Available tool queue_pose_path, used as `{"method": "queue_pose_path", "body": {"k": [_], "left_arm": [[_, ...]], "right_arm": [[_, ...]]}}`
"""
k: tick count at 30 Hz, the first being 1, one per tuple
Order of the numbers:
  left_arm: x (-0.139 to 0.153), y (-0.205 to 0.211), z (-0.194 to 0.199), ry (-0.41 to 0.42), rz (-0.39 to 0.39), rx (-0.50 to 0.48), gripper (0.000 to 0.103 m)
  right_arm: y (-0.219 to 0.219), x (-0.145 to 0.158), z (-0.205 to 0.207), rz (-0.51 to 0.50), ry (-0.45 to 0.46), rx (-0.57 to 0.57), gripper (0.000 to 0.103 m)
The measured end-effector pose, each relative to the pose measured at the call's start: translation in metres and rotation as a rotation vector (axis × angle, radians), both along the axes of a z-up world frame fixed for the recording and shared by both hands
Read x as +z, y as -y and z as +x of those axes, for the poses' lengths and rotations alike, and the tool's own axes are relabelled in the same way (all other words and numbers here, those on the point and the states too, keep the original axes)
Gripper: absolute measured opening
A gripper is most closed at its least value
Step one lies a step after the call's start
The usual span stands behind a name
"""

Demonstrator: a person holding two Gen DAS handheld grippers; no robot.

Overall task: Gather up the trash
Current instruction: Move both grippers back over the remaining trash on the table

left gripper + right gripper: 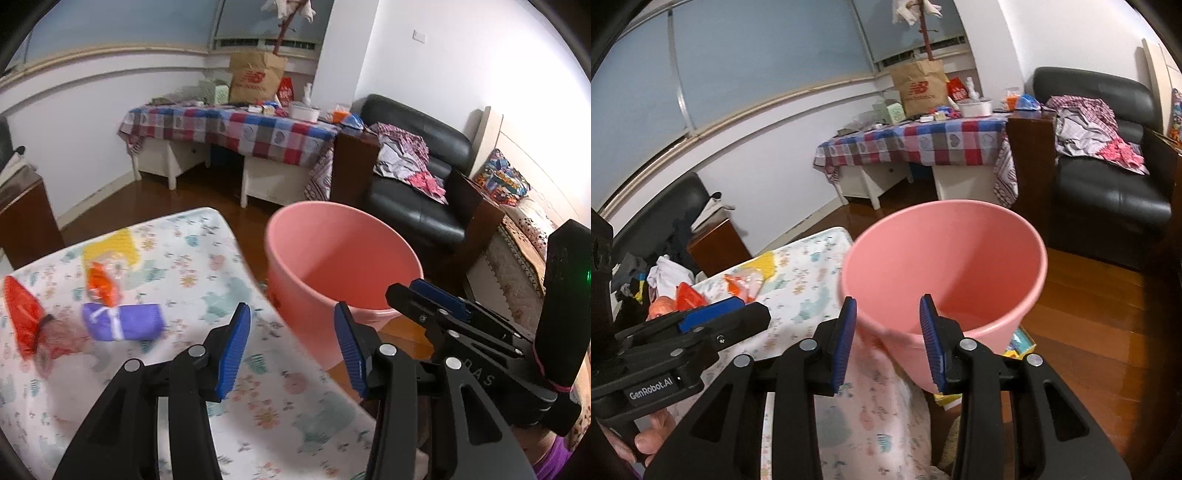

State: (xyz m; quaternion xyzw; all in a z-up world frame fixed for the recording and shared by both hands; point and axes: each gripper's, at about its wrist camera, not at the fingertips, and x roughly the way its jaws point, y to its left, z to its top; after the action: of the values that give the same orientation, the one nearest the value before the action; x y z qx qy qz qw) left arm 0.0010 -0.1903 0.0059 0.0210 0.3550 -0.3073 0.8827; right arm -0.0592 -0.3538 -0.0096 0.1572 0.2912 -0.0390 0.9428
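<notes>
Well to the left of the left gripper [291, 343], whose spread jaws hold nothing, lie the red wrapper [22, 317], the orange wrapper [101, 286] and the purple bundle [123, 320] on the printed table cover [266, 402]; they look light, soft and crinkly, best pinched across a bunched middle or loose end. Further right, the right gripper [888, 339] points downward with the near rim of the pink bucket [945, 258] between its jaws. I cannot tell whether its pads press that stiff, light, smooth wall, which would be gripped at the rim.
</notes>
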Motion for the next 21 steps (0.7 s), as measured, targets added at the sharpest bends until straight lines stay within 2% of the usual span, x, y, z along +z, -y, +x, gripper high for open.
{"method": "queue_pose_path", "body": {"k": [14, 21], "left_arm": [[0.005, -0.089, -0.027, 0.103, 0.027, 0.115, 0.051], [-0.009, -0.131, -0.040, 0.099, 0.048, 0.165, 0.052]], "right_arm": [[-0.059, 0.000, 0.007, -0.026, -0.038, 0.123, 0.036], [-0.091, -0.002, 0.013, -0.029, -0.062, 0.212, 0.036]]}}
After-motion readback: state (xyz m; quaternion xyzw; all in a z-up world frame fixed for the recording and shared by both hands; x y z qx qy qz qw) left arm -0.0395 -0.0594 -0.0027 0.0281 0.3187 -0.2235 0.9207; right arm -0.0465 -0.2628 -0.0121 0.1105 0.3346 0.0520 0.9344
